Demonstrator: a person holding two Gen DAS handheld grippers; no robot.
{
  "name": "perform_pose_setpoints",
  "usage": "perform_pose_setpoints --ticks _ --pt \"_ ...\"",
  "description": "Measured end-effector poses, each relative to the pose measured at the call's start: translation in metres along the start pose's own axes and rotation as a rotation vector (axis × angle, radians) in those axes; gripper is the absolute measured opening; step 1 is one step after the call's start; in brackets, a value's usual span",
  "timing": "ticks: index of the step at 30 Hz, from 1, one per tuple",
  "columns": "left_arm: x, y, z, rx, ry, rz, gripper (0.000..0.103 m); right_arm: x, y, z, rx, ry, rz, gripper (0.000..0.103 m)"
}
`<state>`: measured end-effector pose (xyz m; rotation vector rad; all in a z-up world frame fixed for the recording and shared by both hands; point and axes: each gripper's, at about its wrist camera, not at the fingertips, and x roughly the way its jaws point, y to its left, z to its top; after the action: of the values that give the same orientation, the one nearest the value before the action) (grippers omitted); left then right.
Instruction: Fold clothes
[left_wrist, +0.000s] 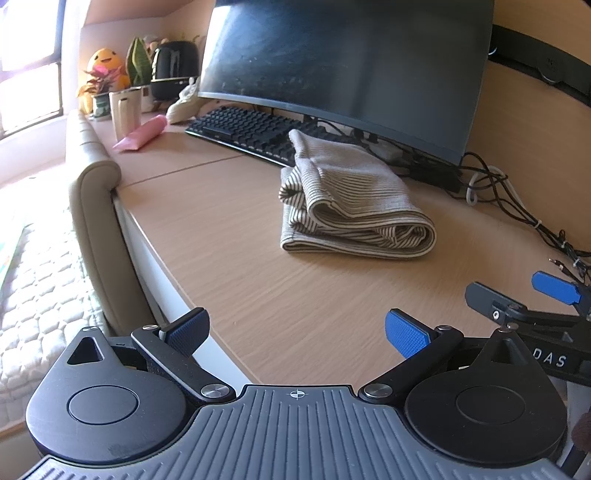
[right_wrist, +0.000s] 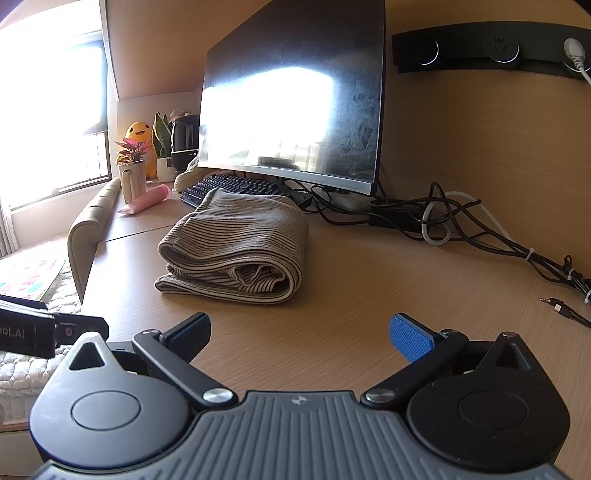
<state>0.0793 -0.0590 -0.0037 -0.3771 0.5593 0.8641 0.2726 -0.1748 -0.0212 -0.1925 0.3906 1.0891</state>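
Left gripper (left_wrist: 297, 334): jaws spread wide, blue pads (left_wrist: 405, 334) facing an empty gap, nothing held; it hangs over the near edge of the desk (left_wrist: 229, 206), short of the garment. Right gripper (right_wrist: 300, 336): likewise wide open and empty, poised above bare desktop on the garment's near side; in the left wrist view its fingers (left_wrist: 554, 288) appear at the right margin, showing the two tools side by side and apart from the cloth. Neither tool touches anything, a stance that suits either an approach or a retreat; which one cannot be told.

Striped garment (left_wrist: 351, 199): a beige, finely striped knit lying in a compact, layered bundle at mid-desk, its rolled fold facing the grippers and its far end resting against the keyboard (left_wrist: 251, 129). The stacked layers suggest folding is largely done, though the upper flap sits slightly askew.

Beyond it: a dark monitor (right_wrist: 291, 96) fills the rear, with a tangle of cables (right_wrist: 461, 225) trailing to the right along the desk, well clear of the cloth. At far left stand a pink tube (left_wrist: 142, 133), potted plants (right_wrist: 162, 140) and a yellow plush toy (left_wrist: 105, 61); a padded headboard (left_wrist: 92, 206) borders the desk's left edge.
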Motion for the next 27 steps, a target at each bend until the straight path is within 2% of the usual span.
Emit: perform_pose_setpoints --ticks 27 --pt "0.0016 -0.0020 -0.0003 0.007 0.016 -0.003 0.103 0.0001 -0.0012 -0.0001 0.009 0.003 0.002 0.103"
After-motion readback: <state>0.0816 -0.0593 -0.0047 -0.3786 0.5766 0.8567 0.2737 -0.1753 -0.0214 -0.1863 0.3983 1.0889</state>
